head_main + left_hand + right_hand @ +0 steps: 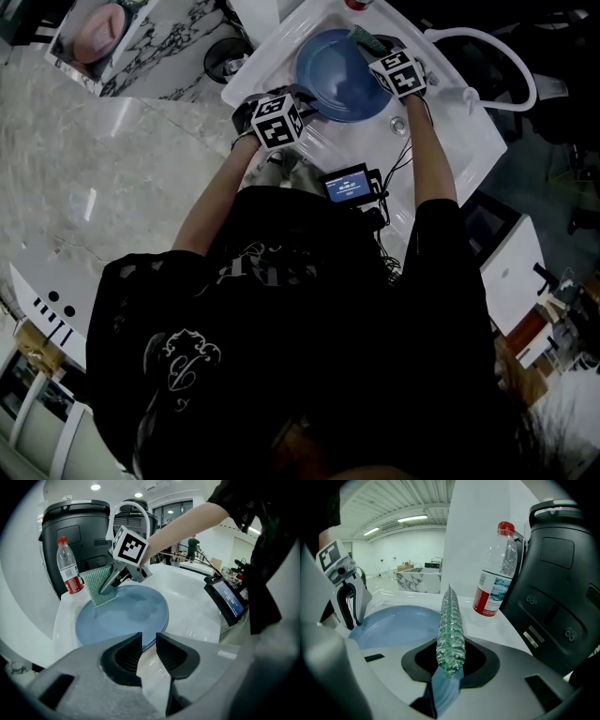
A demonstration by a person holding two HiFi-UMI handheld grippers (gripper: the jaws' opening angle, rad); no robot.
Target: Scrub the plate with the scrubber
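A round blue plate (339, 75) lies tilted in the white basin (459, 131). My left gripper (305, 108) holds its near rim; in the left gripper view the jaws (149, 644) are shut on the plate (126, 616) edge. My right gripper (375, 52) is shut on a green scrubber (364, 39) at the plate's far edge. In the left gripper view the scrubber (96, 588) touches the plate under the right gripper (105, 587). The right gripper view shows the scrubber (451, 630) edge-on between the jaws, above the plate (398, 623).
A red-capped water bottle (68, 566) and a black appliance (75, 531) stand behind the basin. A small screen device (349, 185) sits on the basin's near edge with cables. A white curved hose (506, 56) rises at the far right. Marble floor lies left.
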